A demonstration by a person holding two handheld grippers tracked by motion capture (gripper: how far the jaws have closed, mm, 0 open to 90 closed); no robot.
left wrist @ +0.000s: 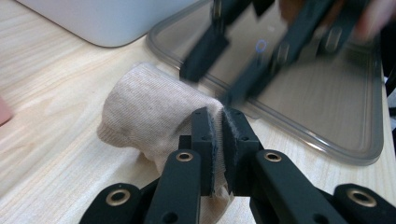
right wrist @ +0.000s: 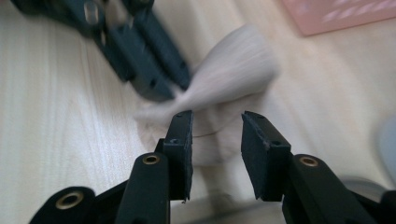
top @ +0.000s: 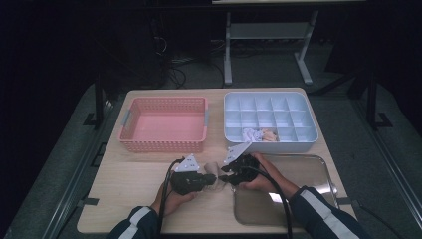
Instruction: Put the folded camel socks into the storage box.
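A beige sock (top: 213,168) lies bunched on the wooden table between my two grippers. In the left gripper view the sock (left wrist: 149,112) is a rolled lump, and my left gripper (left wrist: 218,116) is shut on a fold of its edge. The left gripper (top: 211,180) points right across the table. My right gripper (top: 225,174) faces it from the right. In the right gripper view its jaws (right wrist: 217,119) stand apart with nothing pressed between them, and the blurred sock (right wrist: 233,70) lies just past the tips, next to the left gripper's fingers (right wrist: 159,79).
A pink basket (top: 164,124) stands at the back left. A white divided box (top: 271,119) at the back right holds small rolled items (top: 259,134) in a front compartment. A shiny shallow tray (top: 303,172) lies under the right hand.
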